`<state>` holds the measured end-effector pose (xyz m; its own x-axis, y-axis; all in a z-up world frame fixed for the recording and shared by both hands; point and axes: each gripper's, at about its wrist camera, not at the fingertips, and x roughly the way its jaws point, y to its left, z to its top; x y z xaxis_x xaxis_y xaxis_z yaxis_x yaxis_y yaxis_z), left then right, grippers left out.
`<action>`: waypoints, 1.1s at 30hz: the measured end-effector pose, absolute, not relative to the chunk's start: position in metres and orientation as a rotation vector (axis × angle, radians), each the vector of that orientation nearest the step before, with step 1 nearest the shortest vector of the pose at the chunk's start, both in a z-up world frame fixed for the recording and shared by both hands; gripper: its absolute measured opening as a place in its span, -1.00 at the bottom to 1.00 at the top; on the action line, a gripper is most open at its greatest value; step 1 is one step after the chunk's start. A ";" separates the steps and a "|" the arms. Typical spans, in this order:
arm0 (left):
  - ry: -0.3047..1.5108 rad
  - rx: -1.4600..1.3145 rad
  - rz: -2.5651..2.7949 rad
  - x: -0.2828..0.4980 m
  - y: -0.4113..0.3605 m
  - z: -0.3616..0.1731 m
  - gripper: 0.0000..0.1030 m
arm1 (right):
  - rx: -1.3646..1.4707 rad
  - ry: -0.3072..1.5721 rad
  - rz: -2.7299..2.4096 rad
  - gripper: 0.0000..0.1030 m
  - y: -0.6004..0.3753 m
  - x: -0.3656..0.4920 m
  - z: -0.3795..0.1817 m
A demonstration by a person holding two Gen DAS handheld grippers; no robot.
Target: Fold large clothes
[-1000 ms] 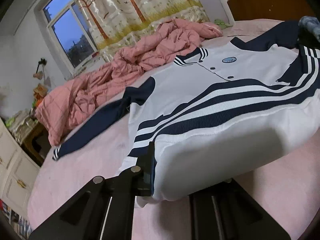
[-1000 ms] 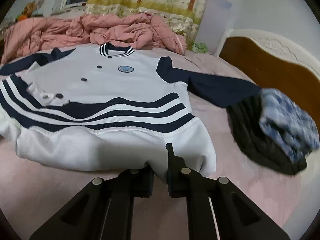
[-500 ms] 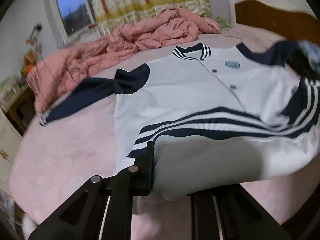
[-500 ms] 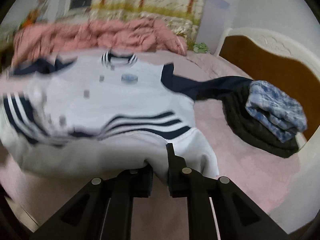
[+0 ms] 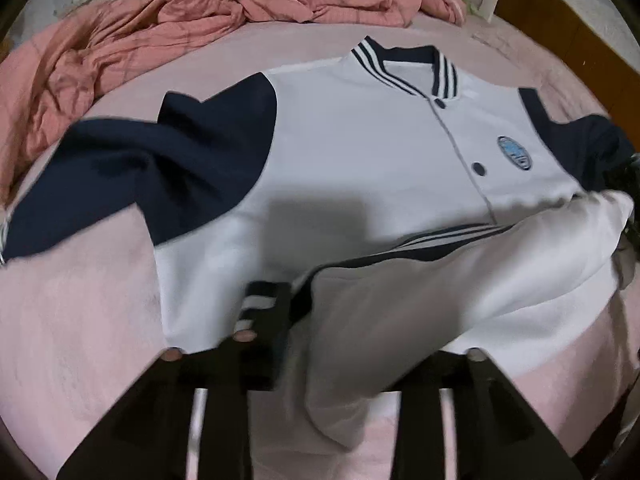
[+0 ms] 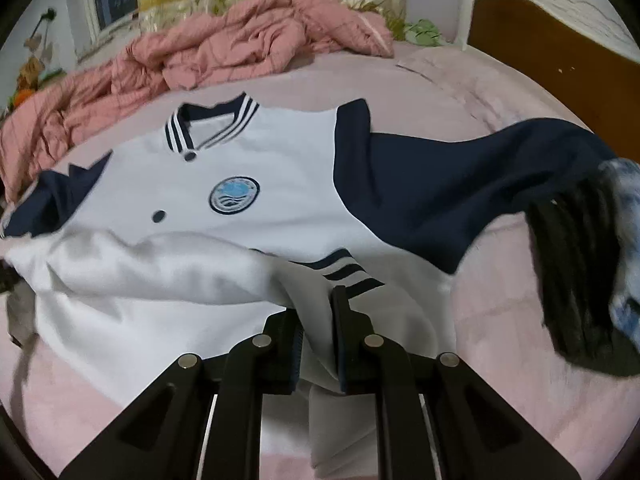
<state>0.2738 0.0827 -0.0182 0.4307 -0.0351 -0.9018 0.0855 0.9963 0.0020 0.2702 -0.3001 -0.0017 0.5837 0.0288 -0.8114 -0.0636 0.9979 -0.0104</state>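
Note:
A white jacket (image 5: 360, 152) with navy sleeves and a striped collar lies face up on the pink bed (image 5: 80, 320). Its striped bottom hem is lifted and carried up over the lower chest. In the left wrist view my left gripper (image 5: 356, 332) has its jaws opening. The hem hangs loosely between them and covers the right finger. In the right wrist view my right gripper (image 6: 320, 308) is shut on the other hem corner of the jacket (image 6: 280, 200). The navy sleeve (image 6: 440, 184) stretches away to the right.
A crumpled pink quilt (image 6: 240, 48) lies along the far side of the bed. A stack of folded dark and blue clothes (image 6: 580, 272) sits on the bed's right side, by the end of the sleeve. Beyond it stands a wooden headboard (image 6: 540, 52).
Both grippers carried the hem away from the near edge toward the collar and tipped downward. The left jaws went from pinching the hem to standing apart.

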 end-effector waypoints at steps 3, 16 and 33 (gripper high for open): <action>1.042 0.177 0.001 0.273 0.077 -0.009 0.66 | -0.095 0.950 0.059 -0.60 -0.296 0.281 -0.005; 0.823 0.168 -0.022 0.201 0.104 0.006 0.99 | -0.082 0.819 0.052 0.82 -0.335 0.211 0.018; 0.547 -0.060 -0.066 0.193 0.139 0.019 -0.86 | 0.164 0.574 0.172 -0.89 -0.379 0.207 0.030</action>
